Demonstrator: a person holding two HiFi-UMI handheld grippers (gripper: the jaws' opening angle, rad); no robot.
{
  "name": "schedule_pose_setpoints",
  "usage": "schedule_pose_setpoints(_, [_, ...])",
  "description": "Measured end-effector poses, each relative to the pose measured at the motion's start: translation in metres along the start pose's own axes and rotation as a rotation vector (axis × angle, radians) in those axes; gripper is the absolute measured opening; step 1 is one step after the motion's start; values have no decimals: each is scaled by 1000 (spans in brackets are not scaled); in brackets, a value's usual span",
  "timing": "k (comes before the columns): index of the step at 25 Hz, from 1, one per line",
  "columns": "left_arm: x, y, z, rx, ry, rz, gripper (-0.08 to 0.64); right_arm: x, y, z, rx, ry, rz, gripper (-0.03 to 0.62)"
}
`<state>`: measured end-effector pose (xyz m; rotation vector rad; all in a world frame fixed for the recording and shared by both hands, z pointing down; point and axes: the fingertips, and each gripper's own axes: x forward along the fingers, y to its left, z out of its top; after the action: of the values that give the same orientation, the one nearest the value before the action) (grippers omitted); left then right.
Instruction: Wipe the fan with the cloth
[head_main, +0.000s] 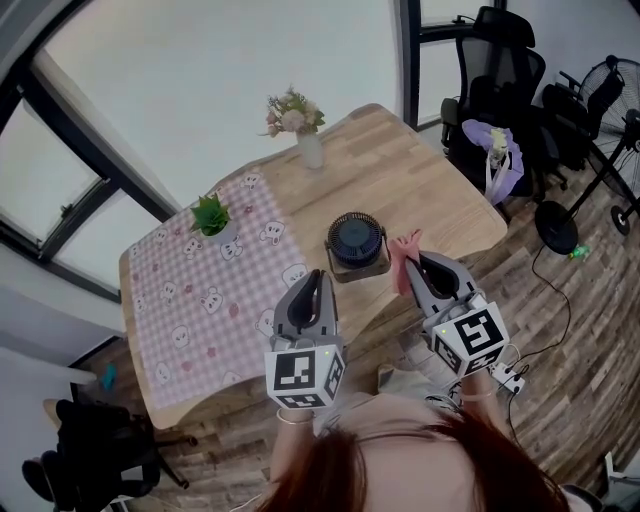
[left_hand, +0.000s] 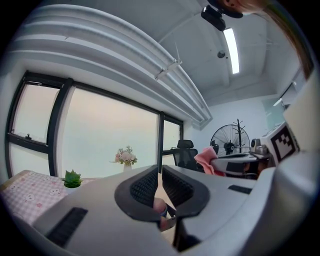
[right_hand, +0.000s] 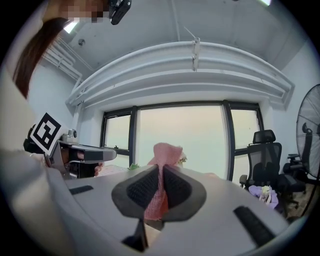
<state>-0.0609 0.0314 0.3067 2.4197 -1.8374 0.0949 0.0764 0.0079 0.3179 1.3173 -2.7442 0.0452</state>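
Soft, even daylight comes through large windows (head_main: 200, 80), blown out to near white in every view. A ceiling strip light (left_hand: 231, 42) glares in the left gripper view. Shadows on the tabletop (head_main: 420, 190) are faint. Fisheye distortion bends edges and blackens the gripper views' corners. The left claw (left_hand: 160, 172) and right claw (right_hand: 161, 169) look soft up close. The cloth (right_hand: 165, 152) is fairly sharp.
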Motion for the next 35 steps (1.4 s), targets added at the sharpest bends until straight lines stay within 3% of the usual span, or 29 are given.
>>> schedule_pose_setpoints(8, [21, -11, 2, 3, -3, 39, 29, 5, -19, 1, -12, -8, 49, 23])
schedule_pose_setpoints(18, [17, -19, -8, 0, 56, 85, 29, 3, -30, -6, 2, -9, 76, 23])
schedule_pose_setpoints(35, [-31, 2, -2, -31, 26, 11, 29, -4, 27, 7, -57, -7, 27, 23])
